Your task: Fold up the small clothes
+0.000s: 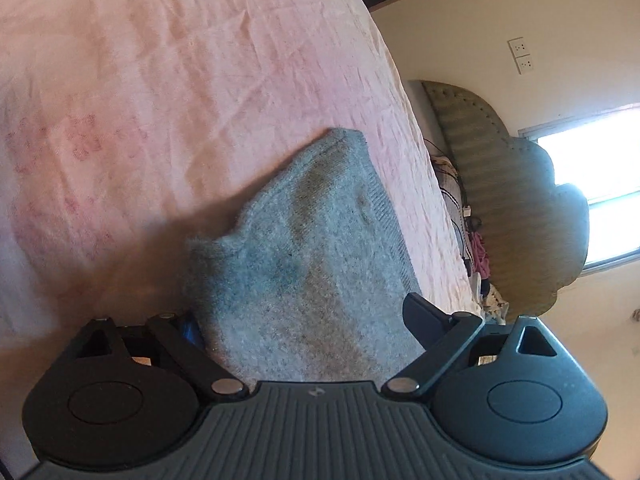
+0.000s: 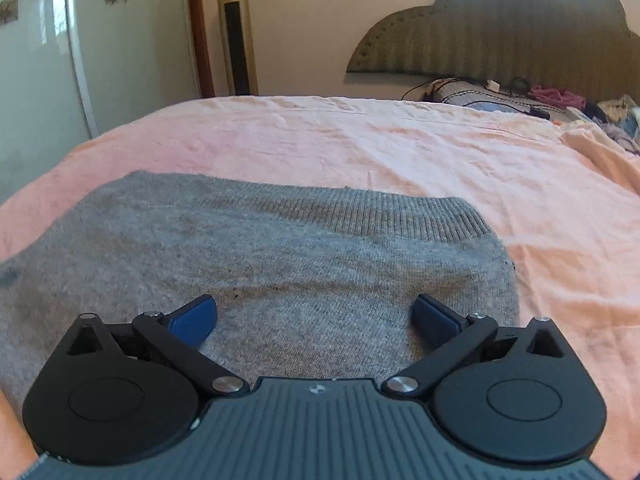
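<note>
A grey knitted sweater (image 2: 280,264) lies flat on the pink bedsheet (image 2: 360,144), its ribbed hem on the far side. My right gripper (image 2: 316,320) hovers low over the sweater's near right part, jaws wide open and nothing between the blue pads (image 2: 192,320). The left wrist view is rolled sideways. There the sweater (image 1: 304,248) runs between the jaws of my left gripper (image 1: 304,320), which stands wide open. Its left finger is partly hidden behind a raised fold of the cloth, and its right finger (image 1: 420,316) sits at the sweater's edge. I see no pad pressing the cloth.
A padded headboard (image 2: 500,32) stands at the far end of the bed, with a pillow, cables and loose clothes (image 2: 556,96) piled below it. A tall tower fan (image 2: 236,32) and a wardrobe door (image 2: 100,40) stand past the bed's left side.
</note>
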A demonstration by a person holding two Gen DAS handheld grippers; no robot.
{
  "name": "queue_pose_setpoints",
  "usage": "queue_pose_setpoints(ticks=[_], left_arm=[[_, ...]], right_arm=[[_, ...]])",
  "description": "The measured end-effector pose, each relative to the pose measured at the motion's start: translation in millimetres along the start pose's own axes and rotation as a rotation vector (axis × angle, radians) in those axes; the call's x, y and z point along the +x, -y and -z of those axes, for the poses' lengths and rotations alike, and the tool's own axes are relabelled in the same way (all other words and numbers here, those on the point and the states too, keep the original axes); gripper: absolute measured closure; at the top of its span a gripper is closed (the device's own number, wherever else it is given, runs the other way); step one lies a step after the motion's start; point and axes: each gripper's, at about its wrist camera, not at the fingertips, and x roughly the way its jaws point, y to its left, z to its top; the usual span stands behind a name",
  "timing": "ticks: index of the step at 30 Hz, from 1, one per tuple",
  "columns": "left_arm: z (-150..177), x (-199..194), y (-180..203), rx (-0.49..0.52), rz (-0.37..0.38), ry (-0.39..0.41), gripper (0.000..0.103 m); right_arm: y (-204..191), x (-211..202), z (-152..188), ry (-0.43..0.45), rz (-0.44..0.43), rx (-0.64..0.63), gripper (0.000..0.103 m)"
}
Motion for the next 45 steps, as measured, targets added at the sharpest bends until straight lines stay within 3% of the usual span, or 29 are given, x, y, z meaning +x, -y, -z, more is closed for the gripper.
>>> queue_pose_setpoints(ticks=[7,8,11,12,15,16,17,18,23,25,28,30,31,33,34,38,41,45], left_arm=[[4.8,-2.4,0.8,0.009,-0.028,0.024,0.011],[5.8,-1.7,3.3,0.025,-0.041,0.031,0.017],[9.1,9.7,11.9,0.102,-0.105,0.026,0.055],[11.8,11.6,16.3,0.138,-0.130,0.040,0.061],[18.2,13.8,24.6,0.199,-0.178,0.075,0.065],[19.9,14.8,26.6,0.217,-0.198,0.079,0.071],[20.8,17.8,27.5,0.232,-0.228,0.074,0.087],[22.6,18.6,28.9,0.247,-0.260,0.080,0.093],[37.0,14.8,45.3,0.329,-0.333,0.138,0.095],[47.3,14.5,63.3,0.414,-0.347,0.163,0.096],[79.4,18.1,105.8,0.685,-0.311,0.185,0.096],[118.6,29.1,130.8,0.955,-0.305,0.175,0.096],[140.5,38.4,135.8,1.095,-0.316,0.160,0.096],[170.6,58.7,130.0,1.243,-0.338,0.087,0.096],[176.9,66.9,123.6,1.252,-0.342,0.034,0.097],[190.8,60.4,107.2,1.350,-0.316,0.120,0.097],[187.8,50.6,105.4,1.335,-0.305,0.118,0.097],[180.4,24.2,109.6,1.277,-0.271,0.127,0.094]], right_arm=[[45.0,-63.1,8.0,0.134,-0.110,0.338,0.000],[53.9,-72.5,12.4,0.148,-0.098,0.356,0.000],[77.4,-89.5,26.2,0.152,-0.013,0.363,0.000],[85.0,-90.4,31.7,0.143,0.016,0.368,0.000],[105.2,-84.9,50.5,0.096,0.068,0.412,0.000],[108.1,-84.0,58.7,0.106,0.053,0.418,0.000],[107.9,-86.2,64.1,0.140,0.041,0.413,0.000],[107.9,-86.2,66.4,0.142,0.035,0.421,0.000],[108.2,-82.1,66.5,0.141,0.028,0.413,0.000],[110.3,-83.4,67.9,0.149,0.012,0.427,0.000],[114.2,-86.0,69.5,0.163,-0.010,0.456,0.000],[116.0,-86.0,70.0,0.168,-0.018,0.467,0.000],[116.1,-86.0,70.1,0.169,-0.019,0.469,0.000],[115.5,-85.7,70.1,0.168,-0.017,0.467,0.000],[115.8,-85.4,69.8,0.166,-0.017,0.466,0.000],[113.8,-86.1,57.0,0.114,-0.006,0.472,0.000],[105.6,-96.4,30.8,0.139,-0.109,0.490,0.000],[75.1,-93.4,-16.3,0.133,-0.202,0.399,0.000]])
